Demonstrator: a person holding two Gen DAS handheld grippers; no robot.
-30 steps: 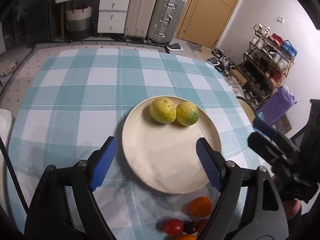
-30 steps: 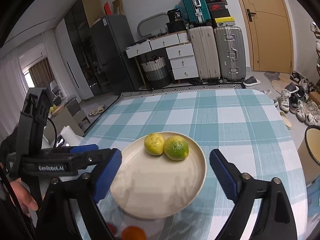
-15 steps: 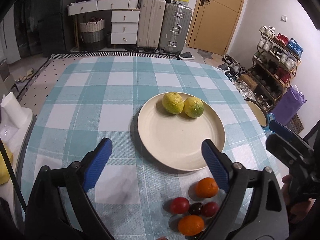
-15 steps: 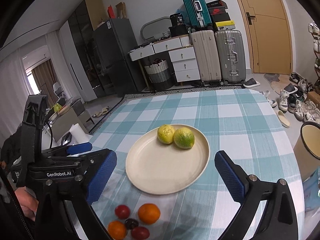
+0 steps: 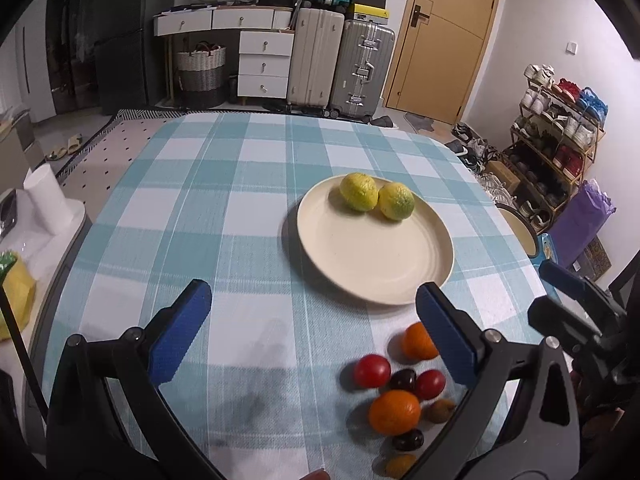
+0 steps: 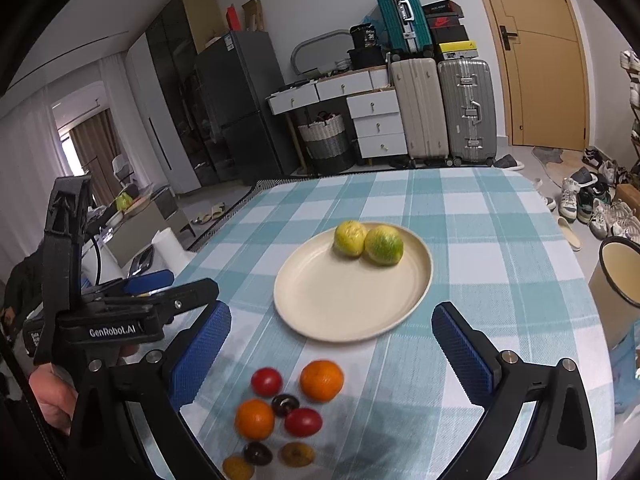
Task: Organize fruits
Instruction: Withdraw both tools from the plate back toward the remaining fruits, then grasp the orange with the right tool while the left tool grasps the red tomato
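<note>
A cream plate (image 5: pixel 384 264) (image 6: pixel 320 300) on the checked tablecloth holds two yellow-green citrus fruits (image 5: pixel 359 192) (image 6: pixel 384 245) at its far edge. In front of the plate lies a cluster of loose fruit: two oranges (image 5: pixel 394 411) (image 6: pixel 321 380), two red tomatoes (image 5: pixel 371 370) (image 6: pixel 266 381), dark cherries (image 6: pixel 285 405) and small brown fruits (image 6: pixel 297 454). My left gripper (image 5: pixel 316 336) is open and empty, above the cloth left of the cluster. My right gripper (image 6: pixel 332 356) is open and empty, above the cluster.
The round table's edge (image 5: pixel 520 248) curves close on the right. A cream enamel pot (image 6: pixel 618 276) stands off the table at right. A white roll (image 5: pixel 44 204) sits on a low cabinet at left. Suitcases and drawers stand far back.
Both grippers have pulled back and up from the plate. The loose fruit cluster in front of the plate has come fully into view. Both stay open.
</note>
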